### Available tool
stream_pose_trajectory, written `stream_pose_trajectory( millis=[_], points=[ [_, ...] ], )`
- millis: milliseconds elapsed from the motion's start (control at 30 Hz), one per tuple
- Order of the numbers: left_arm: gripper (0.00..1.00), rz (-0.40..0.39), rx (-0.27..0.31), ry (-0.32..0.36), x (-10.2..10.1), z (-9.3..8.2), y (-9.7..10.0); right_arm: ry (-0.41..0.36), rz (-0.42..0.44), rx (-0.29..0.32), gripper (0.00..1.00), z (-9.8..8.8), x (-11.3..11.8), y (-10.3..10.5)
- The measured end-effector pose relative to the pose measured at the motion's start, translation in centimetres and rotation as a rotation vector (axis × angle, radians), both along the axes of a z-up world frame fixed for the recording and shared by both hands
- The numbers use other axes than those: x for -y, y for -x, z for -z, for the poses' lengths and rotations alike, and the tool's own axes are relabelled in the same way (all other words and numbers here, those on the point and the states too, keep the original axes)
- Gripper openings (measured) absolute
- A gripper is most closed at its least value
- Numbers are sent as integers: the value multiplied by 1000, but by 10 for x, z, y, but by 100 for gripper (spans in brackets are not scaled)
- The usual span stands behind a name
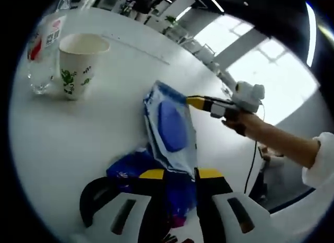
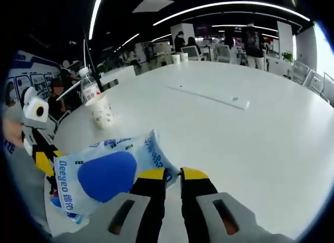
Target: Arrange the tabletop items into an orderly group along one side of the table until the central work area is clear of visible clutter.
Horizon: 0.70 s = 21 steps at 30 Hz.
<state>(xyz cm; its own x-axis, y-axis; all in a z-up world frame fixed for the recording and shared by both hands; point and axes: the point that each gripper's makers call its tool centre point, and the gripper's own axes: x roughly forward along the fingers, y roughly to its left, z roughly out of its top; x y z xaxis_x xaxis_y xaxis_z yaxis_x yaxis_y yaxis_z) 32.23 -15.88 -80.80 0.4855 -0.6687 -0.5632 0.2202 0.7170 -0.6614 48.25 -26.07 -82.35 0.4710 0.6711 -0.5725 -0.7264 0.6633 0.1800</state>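
Note:
A white-and-blue wipes packet [image 1: 172,125] [image 2: 107,175] hangs just above the white table [image 1: 62,149]. My right gripper [image 2: 174,175] is shut on its corner, and comes in from the right in the left gripper view [image 1: 201,102]. The packet's other end lies over my left gripper [image 1: 180,175]. A dark blue packet [image 1: 130,167] [image 2: 55,197] fills the gap between the left jaws, which look shut on it. In the right gripper view the left gripper [image 2: 44,162] touches the wipes packet's left edge.
A paper cup with green print [image 1: 78,65] [image 2: 103,113] stands beside a clear water bottle [image 1: 42,55] [image 2: 90,89] near the table's edge. A flat grey strip [image 2: 209,96] lies mid-table. Chairs and people are beyond the far side.

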Motion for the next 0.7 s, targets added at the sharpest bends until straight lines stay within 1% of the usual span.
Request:
stream_pose_trajectory(
  millis=[67, 133, 167, 233, 333, 433, 567, 667, 700],
  points=[
    [7, 9, 0, -5, -1, 0, 0, -1, 0, -2, 4, 0, 0, 1],
    [5, 21, 4, 0, 1, -1, 0, 11, -23, 14, 3, 0, 0, 4],
    [3, 27, 7, 0, 2, -2, 0, 22, -28, 20, 2, 1, 0, 5],
    [0, 29, 14, -4, 1, -1, -1, 22, -31, 23, 1, 0, 0, 5],
    [0, 15, 20, -6, -1, -2, -3, 36, -25, 31, 0, -1, 4, 4],
    [0, 15, 27, -6, -3, -4, -6, 26, -13, 23, 0, -3, 7, 6],
    [0, 8, 30, -1, -4, -6, -9, 9, 8, 22, 0, -8, 11, 9],
    [0, -6, 44, 1, -5, -8, -13, -14, 28, 36, 0, -15, 15, 10],
    [0, -13, 49, 5, -5, -9, -14, -34, 41, 39, 0, -19, 15, 11]
  ],
)
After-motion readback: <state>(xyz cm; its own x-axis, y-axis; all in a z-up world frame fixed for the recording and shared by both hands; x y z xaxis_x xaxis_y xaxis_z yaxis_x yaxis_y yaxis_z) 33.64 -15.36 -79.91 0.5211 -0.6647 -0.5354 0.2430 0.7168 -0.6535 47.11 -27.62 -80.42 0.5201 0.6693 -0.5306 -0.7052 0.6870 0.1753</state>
